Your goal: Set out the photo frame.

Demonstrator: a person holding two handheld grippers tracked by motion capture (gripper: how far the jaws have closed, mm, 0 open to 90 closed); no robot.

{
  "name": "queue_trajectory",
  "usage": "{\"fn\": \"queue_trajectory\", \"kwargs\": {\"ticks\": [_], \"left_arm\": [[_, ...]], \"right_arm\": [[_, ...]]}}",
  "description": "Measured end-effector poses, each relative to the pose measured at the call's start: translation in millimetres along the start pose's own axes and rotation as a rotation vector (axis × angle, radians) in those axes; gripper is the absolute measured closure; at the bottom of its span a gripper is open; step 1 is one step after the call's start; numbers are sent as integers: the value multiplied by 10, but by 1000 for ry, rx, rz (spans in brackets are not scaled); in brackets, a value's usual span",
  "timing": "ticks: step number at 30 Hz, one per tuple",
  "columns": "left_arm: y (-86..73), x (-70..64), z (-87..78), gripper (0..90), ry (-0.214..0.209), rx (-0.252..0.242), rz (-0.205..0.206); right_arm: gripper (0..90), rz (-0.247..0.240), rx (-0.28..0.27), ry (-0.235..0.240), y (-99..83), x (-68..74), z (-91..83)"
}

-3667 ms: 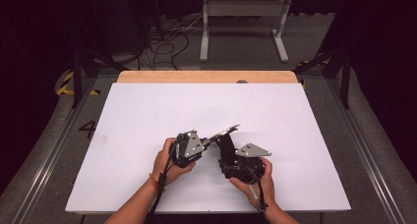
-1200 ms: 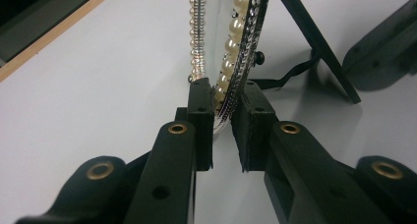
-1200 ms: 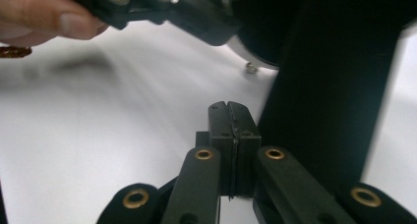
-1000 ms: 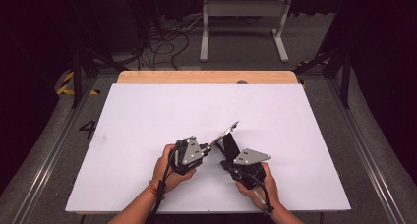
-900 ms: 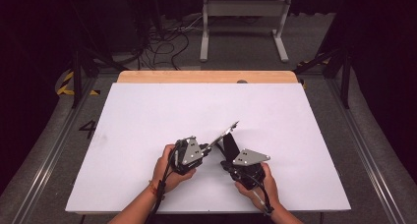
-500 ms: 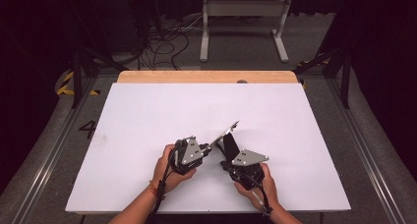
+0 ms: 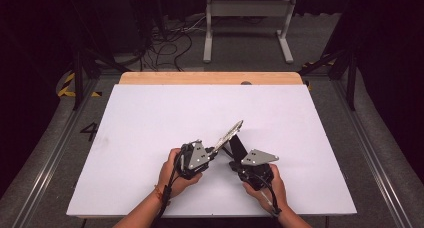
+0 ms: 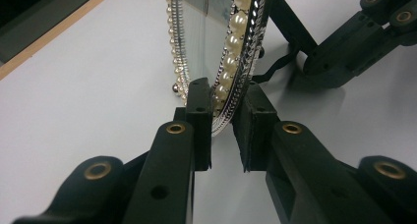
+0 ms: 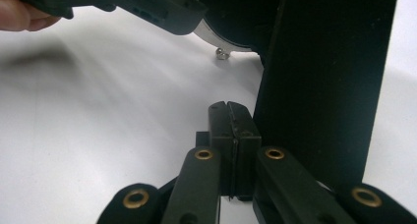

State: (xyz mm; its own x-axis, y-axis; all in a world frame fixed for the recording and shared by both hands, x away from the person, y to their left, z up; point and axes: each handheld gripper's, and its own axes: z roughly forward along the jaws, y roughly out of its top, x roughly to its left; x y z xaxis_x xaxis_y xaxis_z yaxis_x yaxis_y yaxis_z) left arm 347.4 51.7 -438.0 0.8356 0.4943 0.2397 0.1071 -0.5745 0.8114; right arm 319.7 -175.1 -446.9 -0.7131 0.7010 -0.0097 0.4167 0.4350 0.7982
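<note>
The pearl-rimmed mirror (image 8: 231,62) stands tilted near the front of the white tabletop (image 7: 150,118), its rim pinched by the left hand-held gripper (image 8: 223,121), while the right hand-held gripper (image 9: 230,135), jaws closed on nothing, rests beside the black back stand (image 9: 319,76), so setting it upright looks unfinished.
</note>
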Motion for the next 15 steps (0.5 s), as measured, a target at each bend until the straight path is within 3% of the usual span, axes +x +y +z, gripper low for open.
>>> {"fn": "queue_trajectory", "kwargs": {"ticks": [15], "left_arm": [[6,-22,33,755,-31,-16,2]], "right_arm": [[900,14,-9,-20,-23,-151,-38]]}}
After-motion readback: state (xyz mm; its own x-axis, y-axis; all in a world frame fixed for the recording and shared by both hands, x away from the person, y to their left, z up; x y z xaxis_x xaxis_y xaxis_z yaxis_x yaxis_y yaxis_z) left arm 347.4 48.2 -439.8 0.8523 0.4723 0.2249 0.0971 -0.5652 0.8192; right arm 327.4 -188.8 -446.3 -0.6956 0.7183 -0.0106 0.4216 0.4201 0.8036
